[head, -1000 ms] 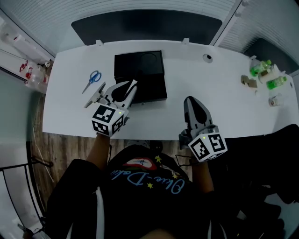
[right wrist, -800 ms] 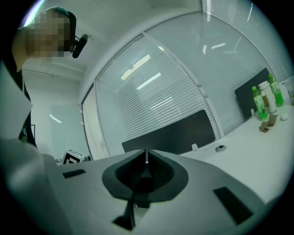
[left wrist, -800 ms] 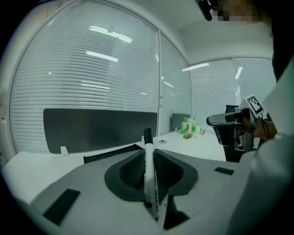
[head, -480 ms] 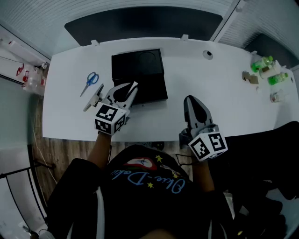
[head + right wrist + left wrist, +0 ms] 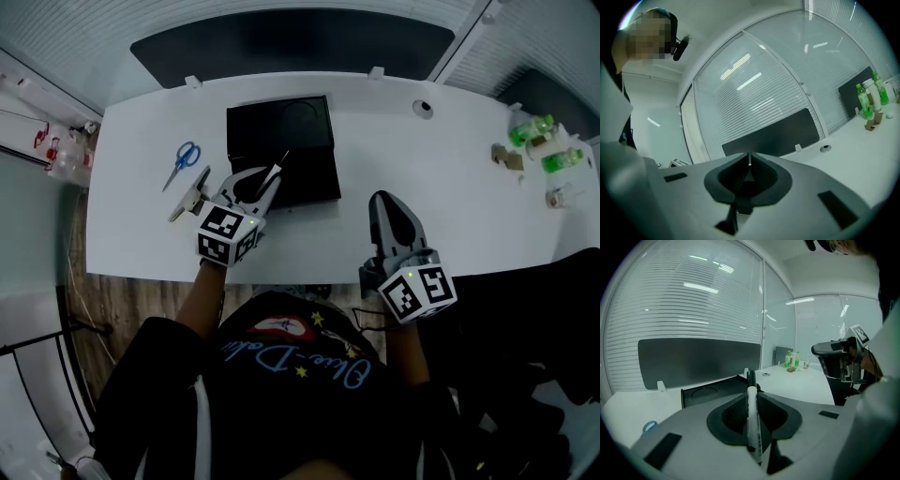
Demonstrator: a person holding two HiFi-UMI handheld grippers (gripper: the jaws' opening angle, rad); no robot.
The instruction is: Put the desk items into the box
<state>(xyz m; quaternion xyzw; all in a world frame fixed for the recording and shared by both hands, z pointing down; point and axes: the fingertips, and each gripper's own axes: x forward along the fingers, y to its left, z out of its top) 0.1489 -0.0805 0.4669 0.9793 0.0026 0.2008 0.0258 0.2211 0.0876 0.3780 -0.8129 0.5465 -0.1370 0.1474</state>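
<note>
Head view: a white desk (image 5: 450, 202) fills the upper half of the frame, with a shallow black box (image 5: 309, 183) at upper centre. Just below the box, the left gripper (image 5: 261, 185) pinches a marker pen (image 5: 277, 169). The pen's dark capped end slants up and right over the near part of the box. Left of this gripper lies a small grey metal item (image 5: 192, 199), too small to identify. A pair of blue-handled scissors (image 5: 183, 159) lies further up and left. The right gripper (image 5: 386, 202) is at lower centre right, jaws pressed together, over bare desk near the front edge and well apart from the box. Green bottles (image 5: 544, 145) stand at the far right edge.

Left gripper view: the left gripper (image 5: 752, 397) is clamped on the white marker pen (image 5: 753, 432), which runs up the middle of the frame. Its dark cap points at the box (image 5: 705, 393), directly beyond the jaws. A blue scissors handle (image 5: 648, 426) shows at lower left, and the bottles (image 5: 791, 359) far off at centre right.

Right gripper view: the right gripper (image 5: 749, 162) has its jaws together with nothing between them. Beyond it are a dark panel (image 5: 773, 133) behind the desk and the bottles (image 5: 865, 101) at right.
</note>
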